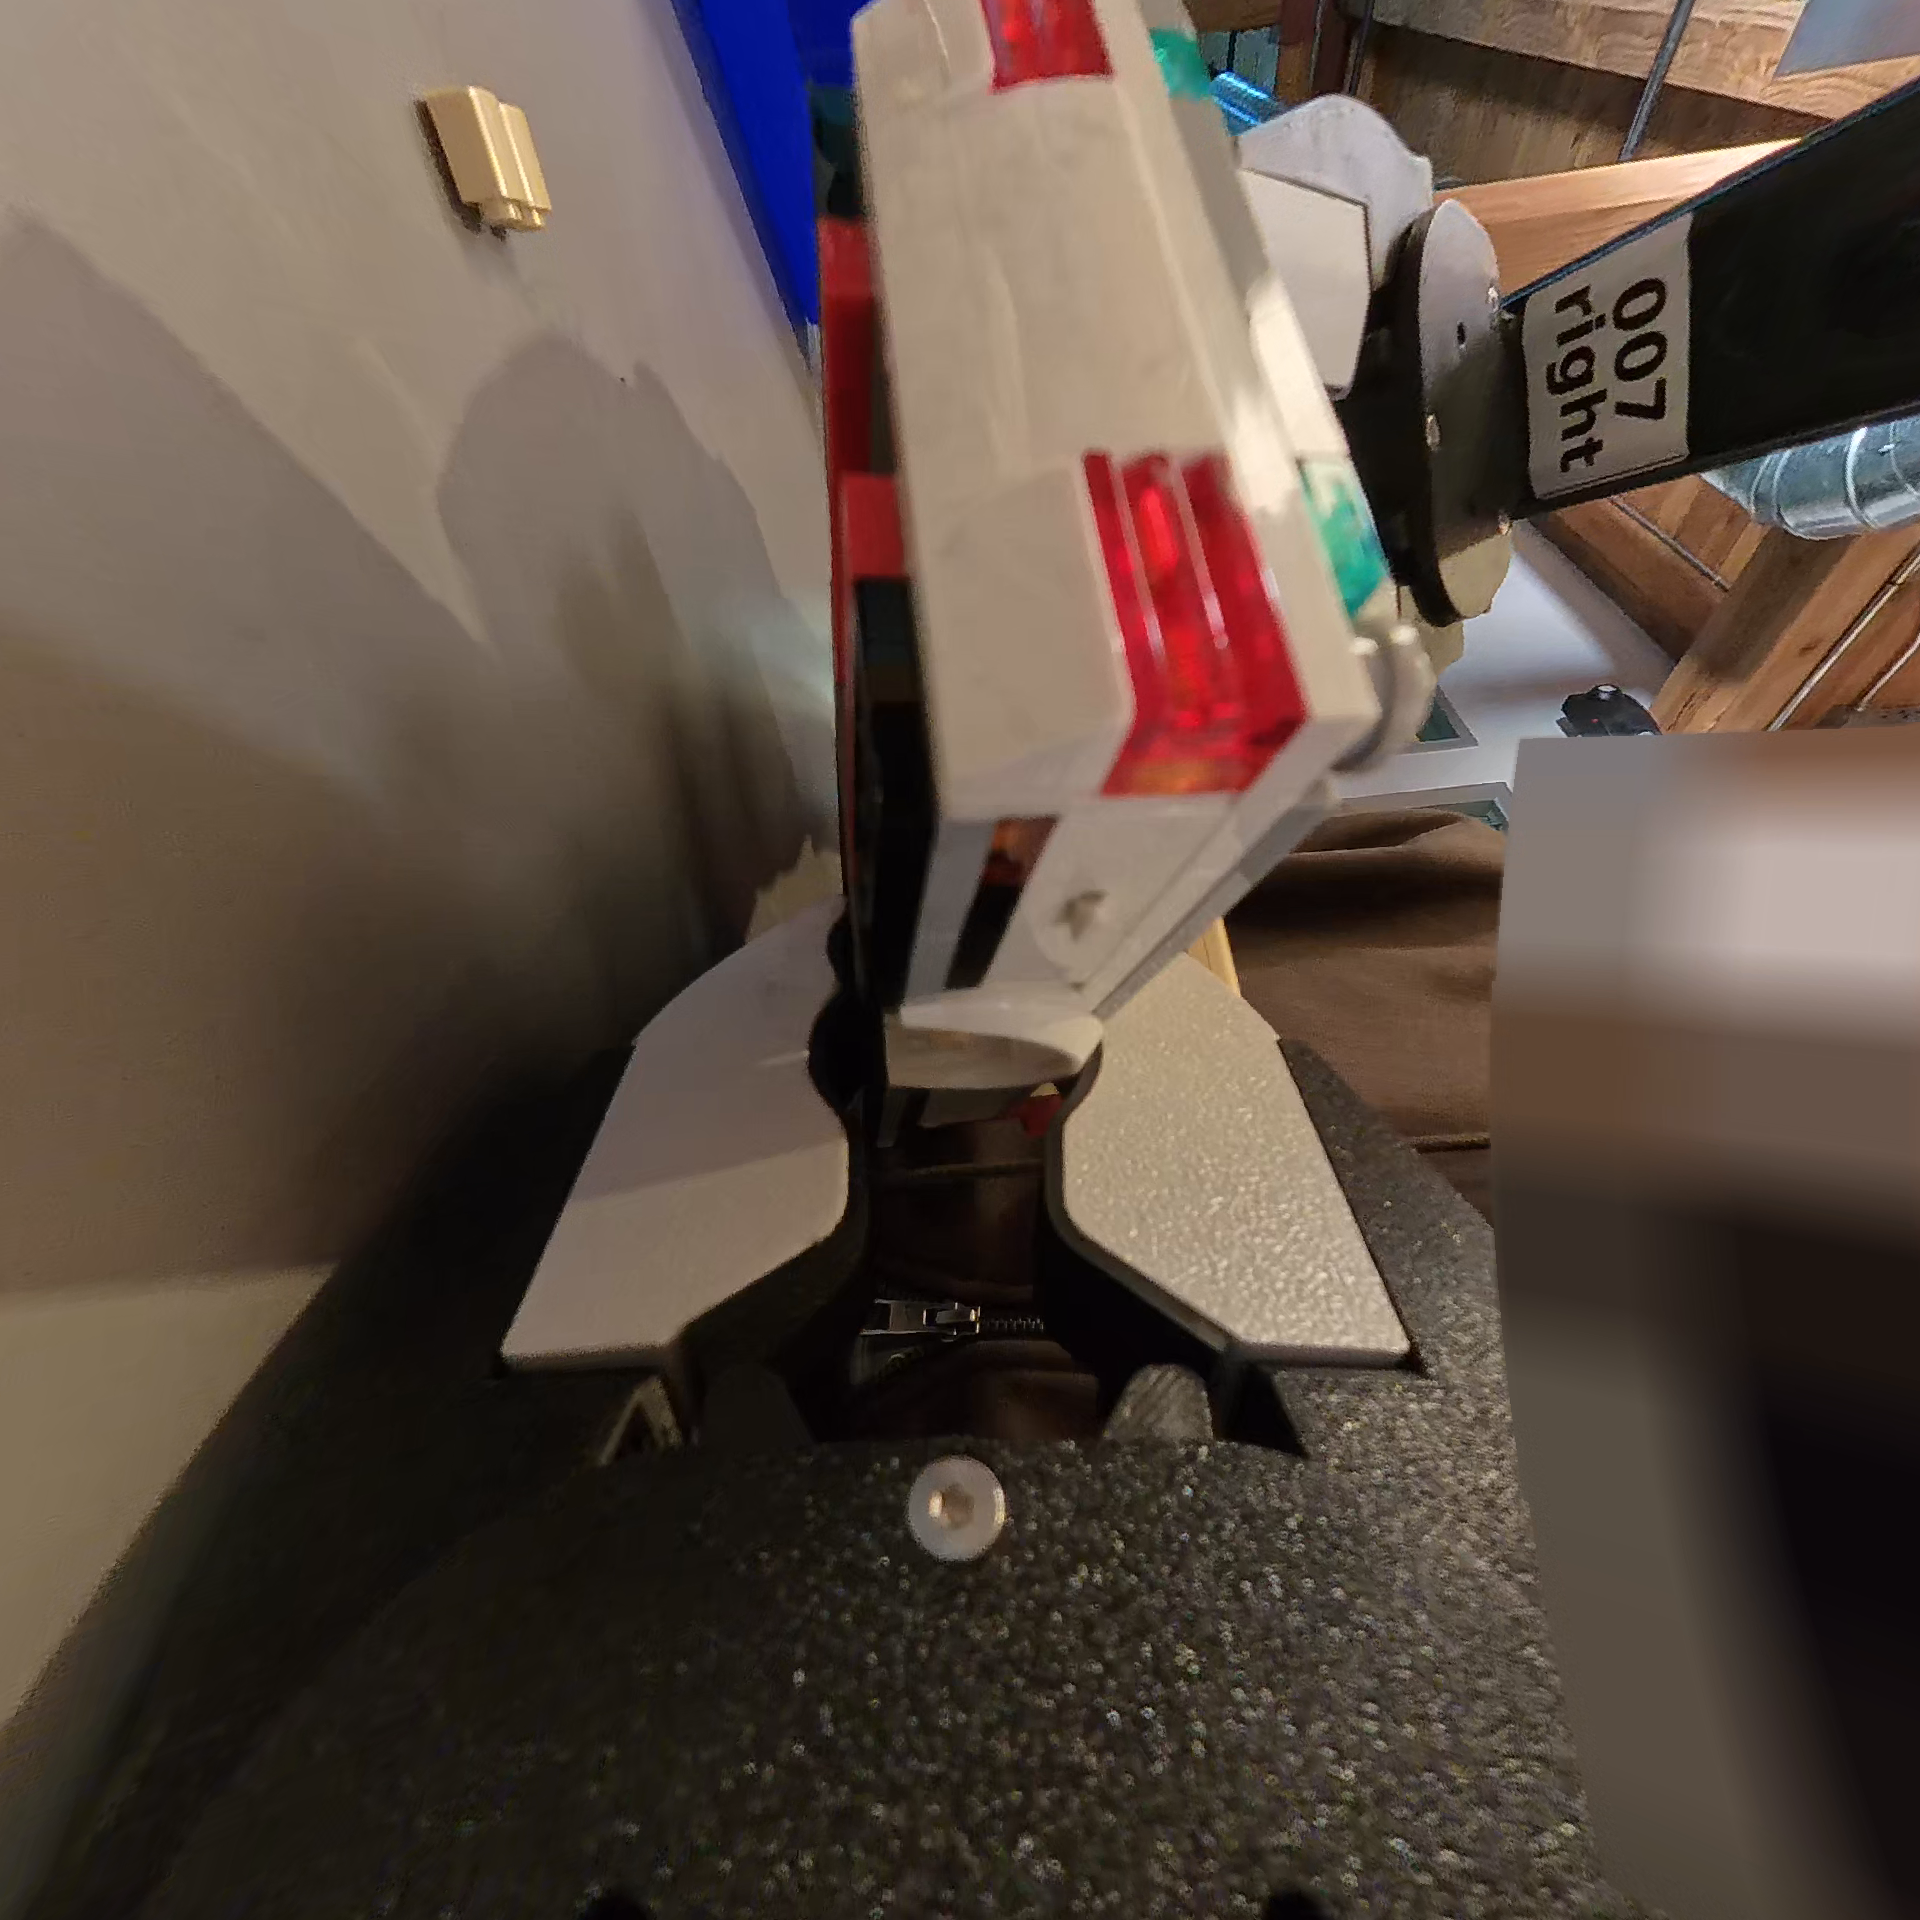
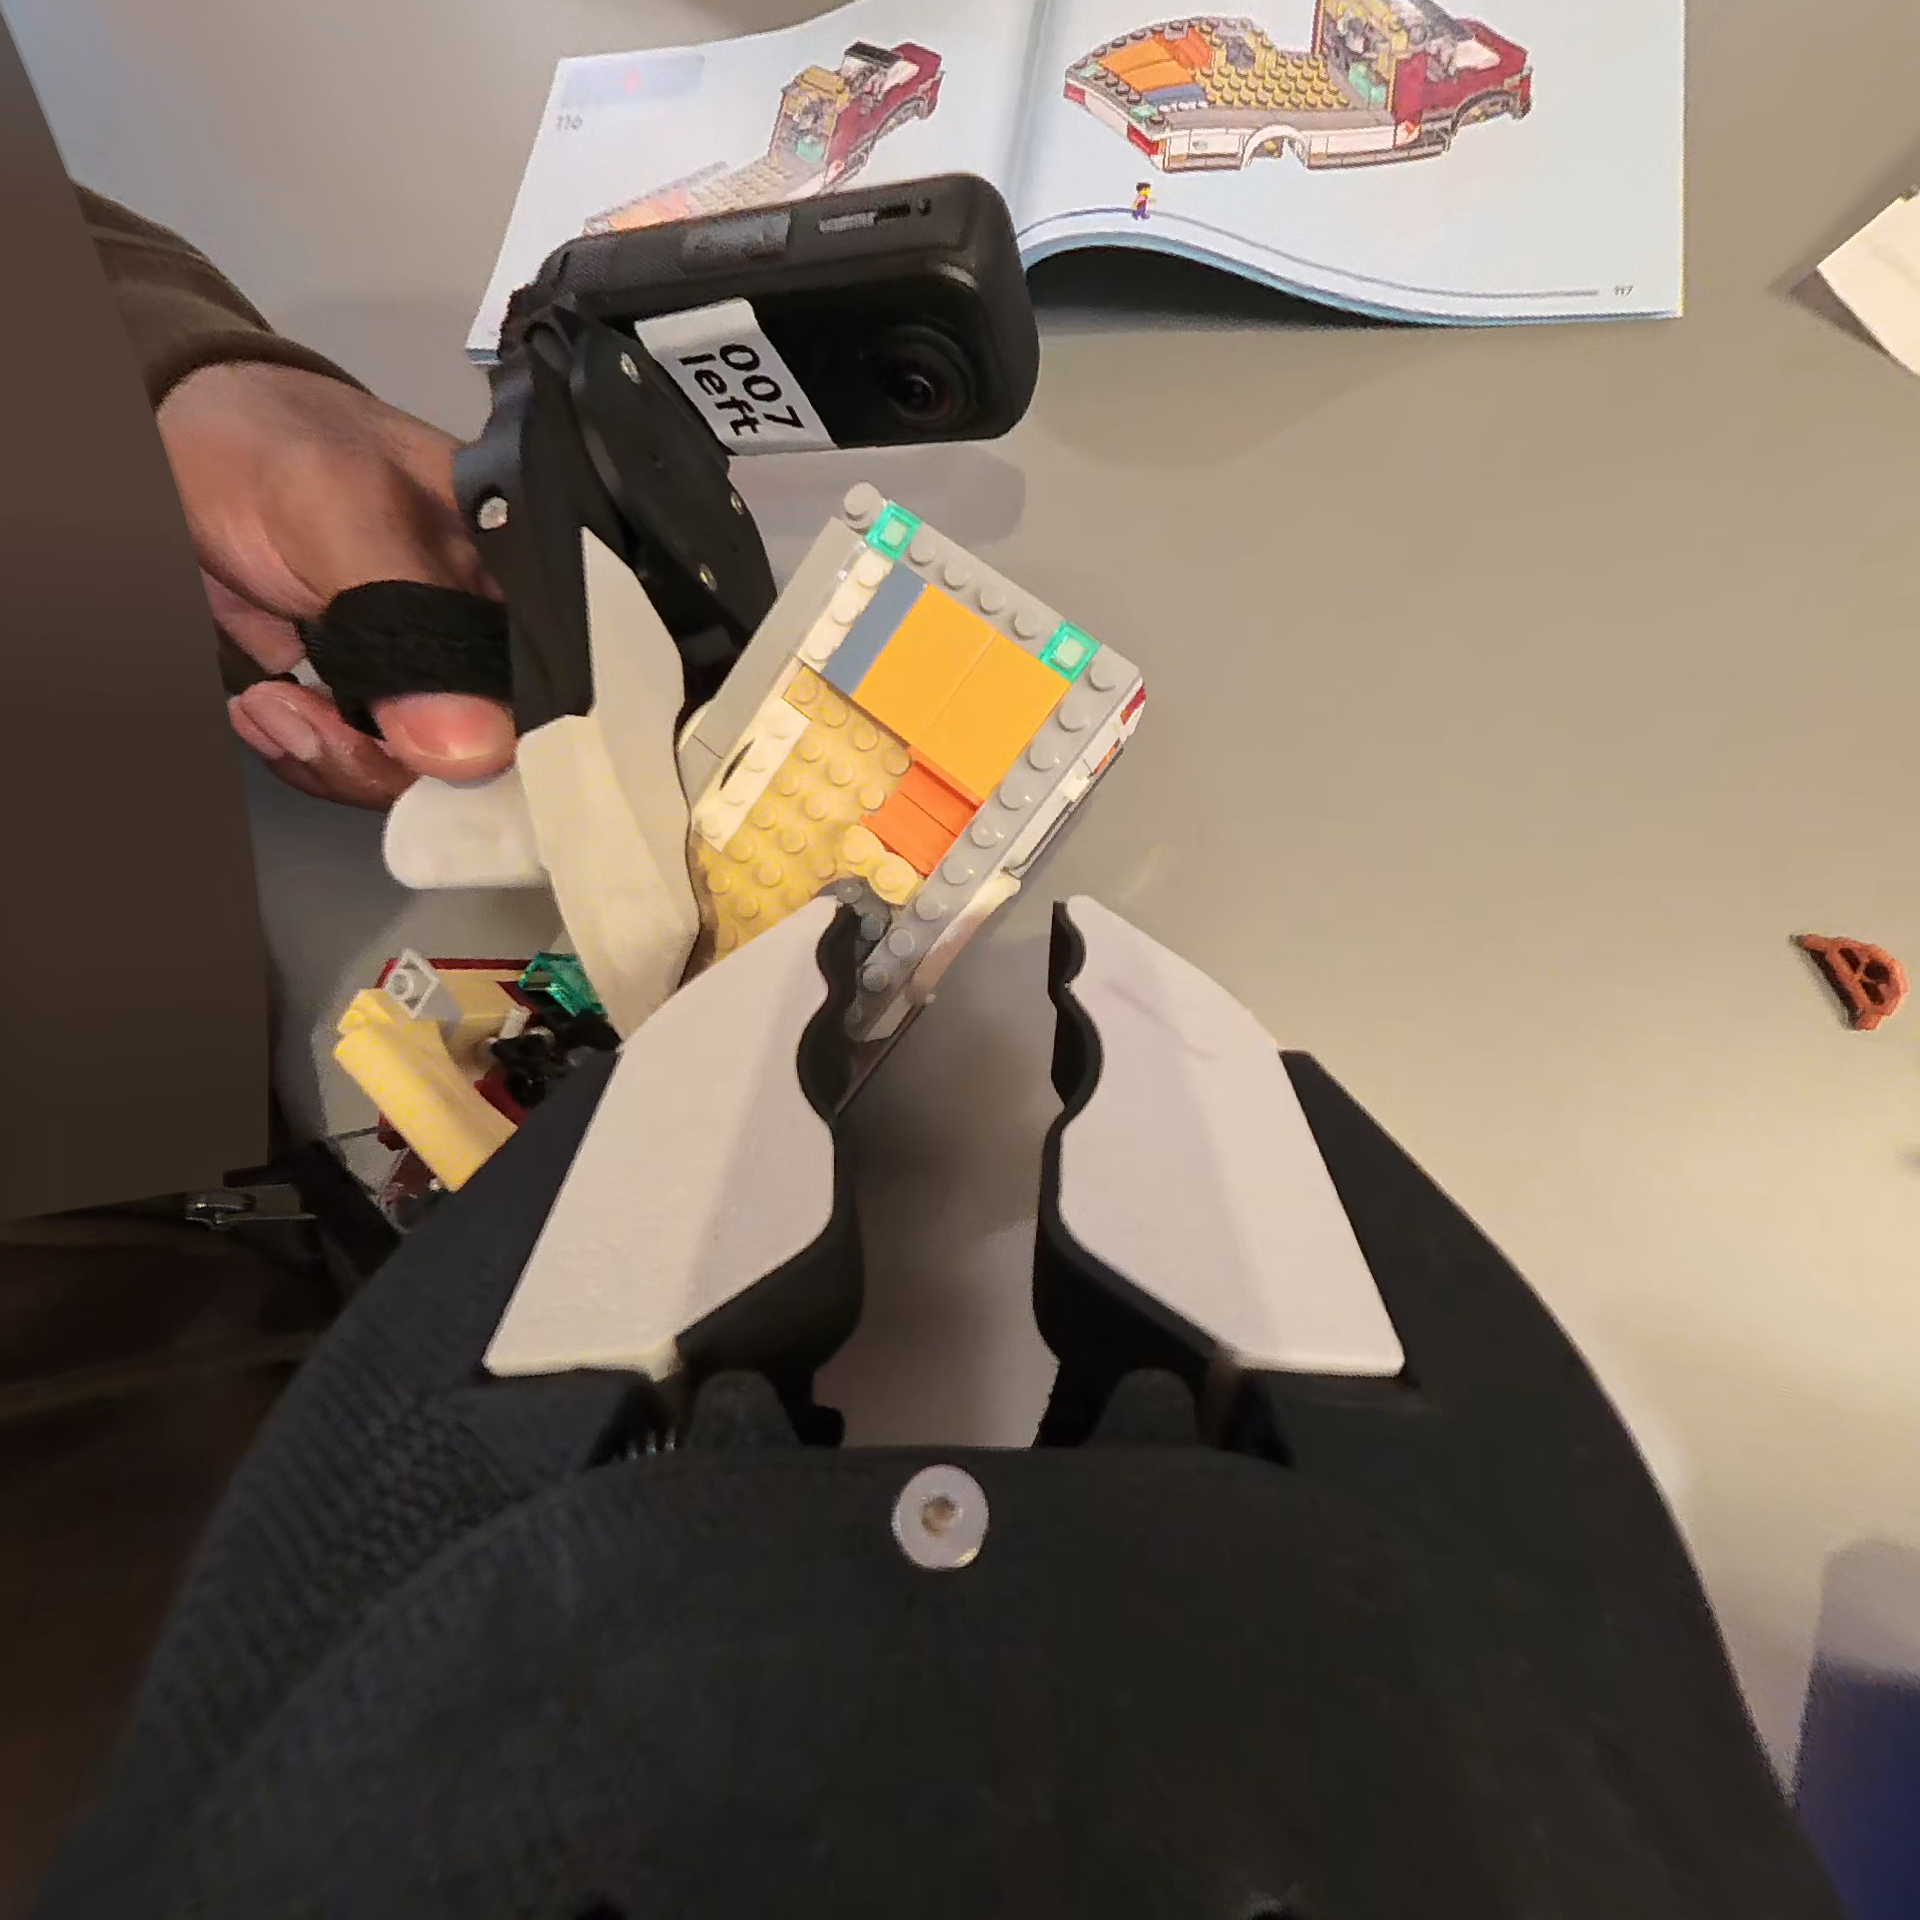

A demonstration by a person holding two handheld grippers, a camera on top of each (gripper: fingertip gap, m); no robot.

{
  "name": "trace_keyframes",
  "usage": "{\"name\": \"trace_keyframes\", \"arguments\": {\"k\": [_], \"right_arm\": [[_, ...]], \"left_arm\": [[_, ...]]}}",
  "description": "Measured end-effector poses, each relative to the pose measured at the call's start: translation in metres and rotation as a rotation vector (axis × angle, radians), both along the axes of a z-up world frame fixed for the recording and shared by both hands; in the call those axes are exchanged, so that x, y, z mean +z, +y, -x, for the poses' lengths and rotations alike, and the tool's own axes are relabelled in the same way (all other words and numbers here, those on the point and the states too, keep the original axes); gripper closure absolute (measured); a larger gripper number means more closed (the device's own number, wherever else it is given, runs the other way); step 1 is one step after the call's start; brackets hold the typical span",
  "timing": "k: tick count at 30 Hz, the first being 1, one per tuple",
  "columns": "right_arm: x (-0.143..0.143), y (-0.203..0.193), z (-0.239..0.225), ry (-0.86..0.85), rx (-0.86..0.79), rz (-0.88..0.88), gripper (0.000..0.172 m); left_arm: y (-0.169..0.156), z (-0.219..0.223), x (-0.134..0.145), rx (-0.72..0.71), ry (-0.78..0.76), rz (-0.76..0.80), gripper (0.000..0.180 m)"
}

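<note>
My left gripper (image 1: 982,997) is shut on a brick-built vehicle section (image 1: 1039,416), white and grey with clear red pieces, which stands up between its fingers. In the right wrist view the same section (image 2: 935,707) shows its studded top of yellow, orange and grey plates with two green tiles. The left gripper's fingers (image 2: 613,831) clamp its left end, held by a person's hand (image 2: 312,520). My right gripper (image 2: 945,935) is open. The section's grey lower corner sits between its jaws against the left finger (image 2: 769,987), with a clear gap to the right finger (image 2: 1132,987).
An open instruction booklet (image 2: 1247,156) lies at the back of the grey table (image 2: 1455,623). Another red and yellow brick assembly (image 2: 436,1049) sits at the left. A small reddish-brown piece (image 2: 1860,977) lies at the right. A tan brick (image 1: 488,156) lies on the table. There is about 6 centimetres between the tips of the two grippers.
</note>
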State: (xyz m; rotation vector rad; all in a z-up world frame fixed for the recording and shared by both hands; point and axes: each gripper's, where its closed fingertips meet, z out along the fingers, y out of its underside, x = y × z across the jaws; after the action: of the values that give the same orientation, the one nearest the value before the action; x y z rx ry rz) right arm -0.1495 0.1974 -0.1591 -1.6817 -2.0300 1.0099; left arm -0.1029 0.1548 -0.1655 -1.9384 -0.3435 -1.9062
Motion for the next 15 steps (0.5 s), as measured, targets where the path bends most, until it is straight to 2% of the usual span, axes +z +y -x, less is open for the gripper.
{"name": "trace_keyframes", "arguments": {"k": [5,15], "right_arm": [[0.0065,-0.0011,-0.0002,0.022,0.003,0.011,0.136],[0.0013,0.0023,-0.0043,-0.001,-0.016,-0.025,0.136]], "left_arm": [[0.0001,0.0003,-0.0001,0.001,-0.001,0.002,0.147],[0.0004,0.0004,0.0027,0.005,-0.038,0.011,0.148]]}}
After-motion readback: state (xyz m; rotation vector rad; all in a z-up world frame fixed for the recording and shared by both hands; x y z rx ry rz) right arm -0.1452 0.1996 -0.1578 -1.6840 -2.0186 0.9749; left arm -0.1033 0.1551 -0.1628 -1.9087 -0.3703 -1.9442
